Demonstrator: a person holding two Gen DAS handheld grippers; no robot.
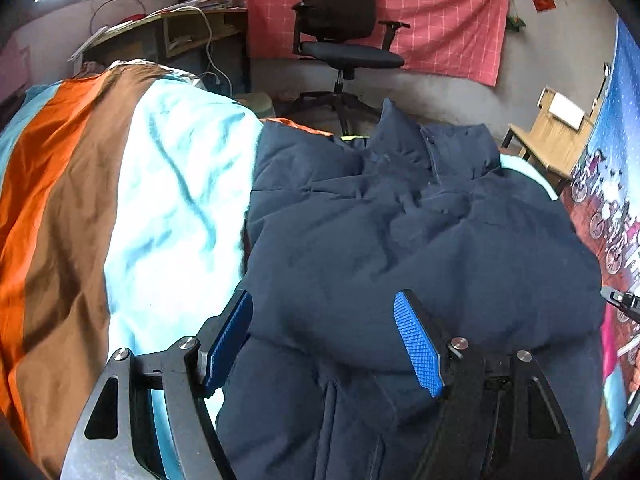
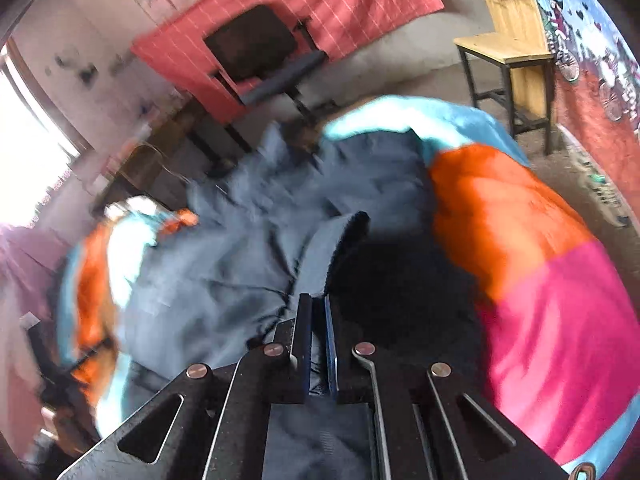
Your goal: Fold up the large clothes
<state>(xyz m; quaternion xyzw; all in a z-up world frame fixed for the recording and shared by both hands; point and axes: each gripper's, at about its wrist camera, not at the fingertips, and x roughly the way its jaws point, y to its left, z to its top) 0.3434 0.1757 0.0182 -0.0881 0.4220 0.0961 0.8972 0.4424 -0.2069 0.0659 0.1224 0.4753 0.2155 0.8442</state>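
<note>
Striped bedspread under navy jacket

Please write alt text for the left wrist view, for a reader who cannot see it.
The open left gripper hovers over a navy jacket spread on a bed with a striped sheet. Behind stand an office chair and a red wall cloth.

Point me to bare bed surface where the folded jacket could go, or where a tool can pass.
Free: the pale blue stripe of the bedspread, between the brown stripe and the navy jacket. In the right wrist view, the orange and pink patches beside the jacket are bare too. Crowded: the middle, all jacket, under the open left tool; the right tool grips fabric.
</note>
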